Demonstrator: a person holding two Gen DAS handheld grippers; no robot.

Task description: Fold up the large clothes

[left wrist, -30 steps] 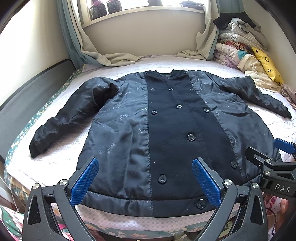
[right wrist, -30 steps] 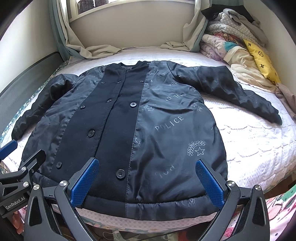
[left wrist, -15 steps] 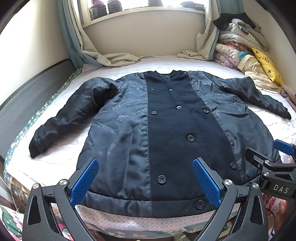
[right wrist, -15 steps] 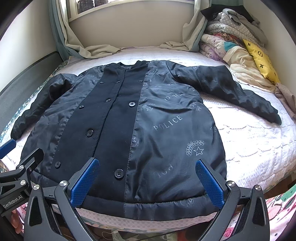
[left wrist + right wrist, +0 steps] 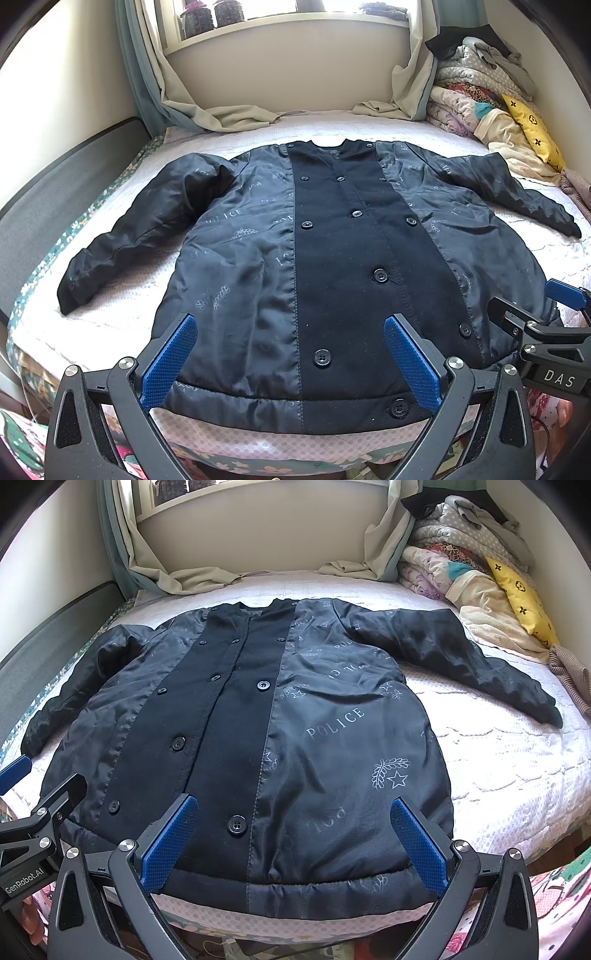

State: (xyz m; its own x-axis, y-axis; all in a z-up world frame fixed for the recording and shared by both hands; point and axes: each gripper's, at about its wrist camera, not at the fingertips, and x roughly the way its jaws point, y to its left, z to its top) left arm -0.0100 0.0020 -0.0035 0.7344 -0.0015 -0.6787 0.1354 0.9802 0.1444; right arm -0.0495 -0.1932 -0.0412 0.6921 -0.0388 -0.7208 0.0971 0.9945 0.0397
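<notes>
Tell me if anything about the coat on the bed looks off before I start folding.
The coat lies flat, buttoned, sleeves spread, but its shiny printed lining faces up, so it looks inside out. Its hem reaches the bed's near edge. Both grippers hang open, touching nothing.

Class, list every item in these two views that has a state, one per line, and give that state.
Coat: spread flat on the bed, front up, buttoned, unfolded.
Coat sleeves: both stretched outward, not folded in.
Left tongs: open, empty, at the hem.
Right tongs: open, empty, at the hem.
Curtains: drawn aside, ends lying on the bed.
</notes>
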